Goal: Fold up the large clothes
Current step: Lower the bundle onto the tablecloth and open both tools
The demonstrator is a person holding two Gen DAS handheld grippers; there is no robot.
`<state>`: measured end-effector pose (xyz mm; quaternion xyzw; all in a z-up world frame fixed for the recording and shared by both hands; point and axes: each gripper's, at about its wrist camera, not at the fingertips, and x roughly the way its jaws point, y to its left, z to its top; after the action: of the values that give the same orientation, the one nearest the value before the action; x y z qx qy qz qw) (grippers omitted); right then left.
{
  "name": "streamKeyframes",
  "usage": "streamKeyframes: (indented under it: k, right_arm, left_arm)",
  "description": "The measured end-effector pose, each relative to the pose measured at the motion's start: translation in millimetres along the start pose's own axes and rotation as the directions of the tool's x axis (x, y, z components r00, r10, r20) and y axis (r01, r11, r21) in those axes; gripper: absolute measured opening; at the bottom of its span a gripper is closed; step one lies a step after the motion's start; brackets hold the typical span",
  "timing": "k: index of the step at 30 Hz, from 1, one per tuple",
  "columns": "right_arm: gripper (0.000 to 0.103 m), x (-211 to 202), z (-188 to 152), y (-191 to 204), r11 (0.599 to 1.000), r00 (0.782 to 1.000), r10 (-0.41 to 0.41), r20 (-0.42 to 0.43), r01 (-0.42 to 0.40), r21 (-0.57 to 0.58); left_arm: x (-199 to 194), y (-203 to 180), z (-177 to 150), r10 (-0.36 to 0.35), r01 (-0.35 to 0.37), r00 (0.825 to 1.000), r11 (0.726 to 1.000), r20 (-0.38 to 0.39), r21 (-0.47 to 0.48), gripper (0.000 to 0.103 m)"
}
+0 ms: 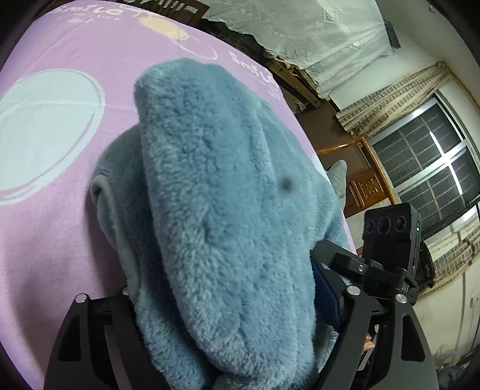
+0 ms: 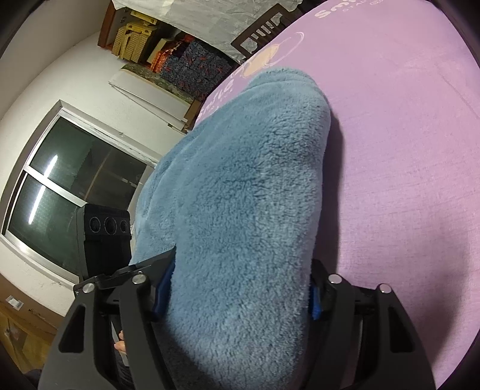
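While you held your two grippers over the bed, one big blue garment (image 1: 216, 192) lay across both of them. It was thick and fluffy, like a soft teddy bear, and it made a long rounded hump that ran from each gripper out onto the bed sheet (image 1: 60, 234). In the left wrist view a smoother, grayer inside layer showed along its left edge.

Your left gripper (image 1: 228, 306) had the fluffy cloth bunched between its two black fingers. They stood wide apart, and I could not tell if they were squeezing the cloth or had let it go. Your right gripper (image 2: 237, 288) looked the same: two black fingers with blue pads (image 2: 315, 303), the cloth packed between them, and I could not tell whether it was pinched or loose.

That sheet was smooth and pink-purple, with round shapes drawn on it: one pale blue circle (image 1: 45, 126) and one peach circle (image 1: 162, 27). White writing on it looked like "Smile", seen twice in the left view; the small words under it were too tiny to read.

One window (image 2: 72, 195) with dark glass showed in the right view, and stacked boxes (image 2: 168, 57) sat against the far wall.
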<state>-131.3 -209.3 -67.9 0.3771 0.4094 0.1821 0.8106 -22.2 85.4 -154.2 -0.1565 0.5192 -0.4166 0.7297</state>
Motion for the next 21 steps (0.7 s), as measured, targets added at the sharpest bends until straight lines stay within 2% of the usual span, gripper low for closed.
streamKeyframes:
  k: [2, 4, 8, 11, 12, 16, 19, 21]
  right_arm:
    - [0.078, 1.3, 3.6, 7.7, 0.999, 0.999, -0.034, -0.003, 0.034, -0.009]
    - [0.078, -5.3, 4.5, 13.7, 0.999, 0.999, -0.033, -0.001, 0.033, -0.014]
    - [0.078, -30.2, 7.0, 27.4, 0.995, 0.994, -0.088, 0.069, 0.092, -0.045]
    - [0.078, -56.8, 3.1, 57.5, 0.978, 0.974, -0.145, 0.175, 0.168, -0.124]
    - [0.078, -62.6, 0.3, 67.2, 0.971, 0.967, -0.159, 0.200, 0.190, -0.148]
    - [0.072, -86.3, -22.4, 118.7, 0.911, 0.919, -0.210, 0.334, 0.308, -0.274]
    - [0.067, -99.1, -46.0, 151.4, 0.861, 0.882, -0.219, 0.418, 0.376, -0.343]
    - [0.067, -106.7, -60.9, 166.9, 0.840, 0.869, -0.210, 0.449, 0.395, -0.371]
  left_arm:
    - [-11.5, -3.5, -1.7, 0.022, -0.022, 0.999, 1.000, 0.028, 0.011, 0.084]
    - [-28.6, -11.9, -4.4, 0.088, -0.091, 0.993, 0.995, 0.075, 0.036, 0.084]
    - [-62.9, -38.1, -14.7, 0.216, -0.232, 0.960, 0.970, 0.176, 0.071, 0.084]
    - [-80.2, -70.7, -30.4, 0.351, -0.390, 0.897, 0.915, 0.269, 0.107, 0.087]
    - [-84.4, -82.9, -37.4, 0.389, -0.440, 0.870, 0.889, 0.304, 0.123, 0.087]
    - [-100.8, -122.0, -66.5, 0.474, -0.573, 0.772, 0.807, 0.423, 0.141, 0.092]
    - [-112.0, -143.9, -83.4, 0.468, -0.589, 0.747, 0.795, 0.472, 0.143, 0.096]
    - [-117.3, -153.2, -93.1, 0.479, -0.613, 0.720, 0.778, 0.502, 0.135, 0.096]
